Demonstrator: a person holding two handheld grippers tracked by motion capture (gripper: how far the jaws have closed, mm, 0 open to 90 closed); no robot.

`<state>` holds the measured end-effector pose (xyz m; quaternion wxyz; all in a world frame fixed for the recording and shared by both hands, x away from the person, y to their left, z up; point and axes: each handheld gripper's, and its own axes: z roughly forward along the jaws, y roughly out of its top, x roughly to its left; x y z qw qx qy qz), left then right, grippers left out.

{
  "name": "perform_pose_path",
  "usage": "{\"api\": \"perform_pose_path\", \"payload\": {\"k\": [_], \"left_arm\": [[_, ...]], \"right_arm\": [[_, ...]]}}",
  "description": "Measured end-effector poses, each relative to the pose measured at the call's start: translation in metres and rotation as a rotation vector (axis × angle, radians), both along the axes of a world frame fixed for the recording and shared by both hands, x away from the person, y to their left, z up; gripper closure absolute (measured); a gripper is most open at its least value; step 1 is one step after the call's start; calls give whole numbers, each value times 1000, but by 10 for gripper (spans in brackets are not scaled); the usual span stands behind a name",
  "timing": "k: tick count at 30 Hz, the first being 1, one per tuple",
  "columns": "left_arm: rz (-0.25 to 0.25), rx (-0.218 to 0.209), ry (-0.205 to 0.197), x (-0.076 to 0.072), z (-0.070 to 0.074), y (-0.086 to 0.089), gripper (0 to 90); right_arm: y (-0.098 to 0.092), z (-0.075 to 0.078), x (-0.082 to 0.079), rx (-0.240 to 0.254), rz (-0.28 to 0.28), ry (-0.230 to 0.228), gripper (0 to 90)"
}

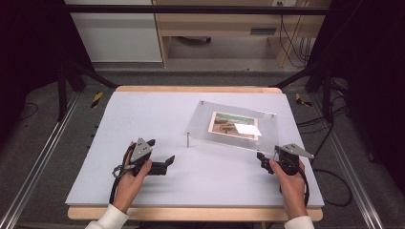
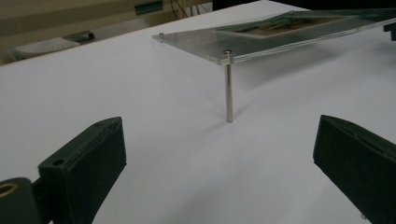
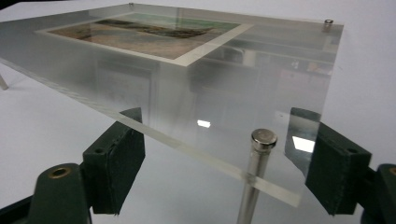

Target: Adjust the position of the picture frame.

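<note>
Frame (image 1: 232, 126) on steel posts, right half of the bench (image 1: 143, 119): stiff, slick, scratch-prone acrylic. Right gripper (image 3: 219, 154) gapes astride the near corner post (image 3: 256, 177); left gripper (image 2: 215, 172) waits, released.

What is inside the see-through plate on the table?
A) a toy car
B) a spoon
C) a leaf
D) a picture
D: a printed picture with a pale border lies flat in the clear acrylic plate, which stands raised above the white table on thin metal posts.
</note>
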<state>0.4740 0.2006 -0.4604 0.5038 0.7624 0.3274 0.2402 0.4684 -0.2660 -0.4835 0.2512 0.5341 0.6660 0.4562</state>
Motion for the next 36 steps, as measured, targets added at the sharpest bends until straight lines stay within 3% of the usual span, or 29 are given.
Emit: {"api": "perform_pose_path", "payload": {"k": [4, 5, 7, 10, 15, 18, 21, 25, 28, 30, 32, 34, 36], "left_arm": [[-33, -21, -4, -1, 3, 0, 35], [-59, -53, -12, -3, 5, -1, 43], [-97, -82, 14, -4, 6, -3, 44], [-133, -91, 46, -4, 6, -6, 44], [-166, -77, 31, -5, 5, -11, 31], [-179, -70, 52, -4, 5, -12, 31], [-177, -86, 79, -2, 6, -12, 32], [-183, -73, 62, 2, 8, -12, 33], [-178, -63, 76, 6, 8, -14, 40], [-187, -12, 98, 13, 7, -21, 53], [-193, 12, 117, 18, 4, -25, 84], [-184, 19, 143, 25, 0, -28, 158], [-174, 17, 152, 28, -1, -29, 169]], "right_arm": [[0, -1, 0, 17, 7, 8, 257], [-2, -1, 0, 13, 8, 11, 344], [-3, -2, 0, 16, 13, 16, 425], [-2, -2, 0, 7, 18, 13, 510], [-5, -3, 1, 24, -2, 24, 671], [-8, -3, 1, 49, -15, 26, 750], [-9, -2, 0, 45, -19, 21, 801], [-11, -2, 0, 42, -17, 14, 833], [-13, -1, 0, 47, -21, 10, 843], [-13, 0, 0, 51, -21, 13, 844], [-14, 1, 1, 57, -21, 6, 844], [-14, 2, 1, 65, -20, 2, 844], [-14, 2, 1, 68, -20, 2, 844]]}}
